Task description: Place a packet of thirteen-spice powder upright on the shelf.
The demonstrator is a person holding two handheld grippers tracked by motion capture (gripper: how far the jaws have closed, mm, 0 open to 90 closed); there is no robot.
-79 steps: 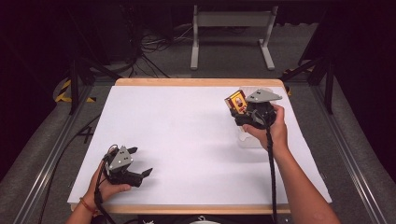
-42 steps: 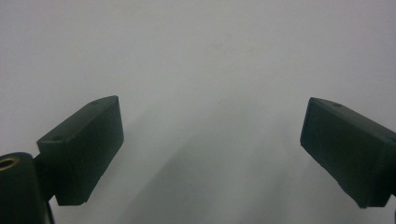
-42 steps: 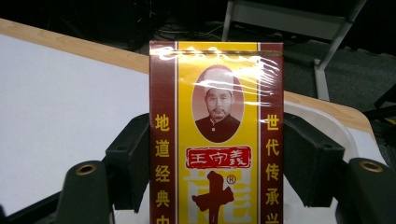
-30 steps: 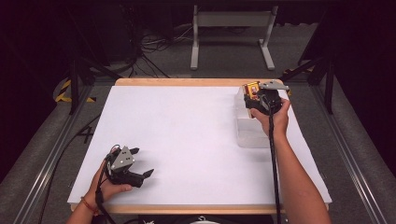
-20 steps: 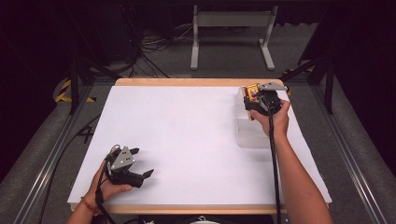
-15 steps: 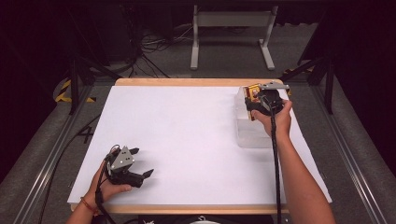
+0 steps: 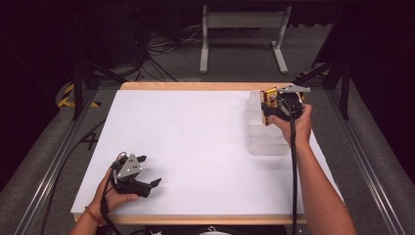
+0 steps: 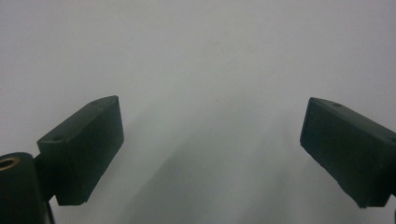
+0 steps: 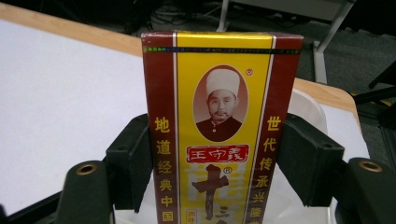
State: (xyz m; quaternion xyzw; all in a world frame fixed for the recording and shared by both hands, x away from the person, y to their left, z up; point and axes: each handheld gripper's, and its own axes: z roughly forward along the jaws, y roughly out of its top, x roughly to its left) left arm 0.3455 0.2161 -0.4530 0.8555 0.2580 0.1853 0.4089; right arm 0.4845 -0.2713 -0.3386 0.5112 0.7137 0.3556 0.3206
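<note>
A tall red and yellow box [image 9: 219, 116] with a portrait and printed characters stands upright between my right gripper's [image 9: 215, 168] black pads [image 9: 133, 158], which are shut on its two sides and have just been closing a touch tighter. From above, the box [image 7: 267, 104] and right gripper [image 7: 270, 110] hang over the far end of a clear plastic container [image 7: 264, 139] at the table's back right. My left gripper [image 7: 149, 171] rests on the white table near the front left corner. Its jaws stand wide apart with nothing between them [image 8: 212, 154].
The white tabletop [image 7: 195, 142] has a wooden edge [image 7: 191, 86] along the far side. A metal frame [image 7: 242, 39] and cables lie on the dark floor beyond. Black rails run along both sides of the table.
The right gripper has carried the box a little to the right and farther back, uncovering the clear container; over the last second it barely shifted. The left gripper has kept still.
</note>
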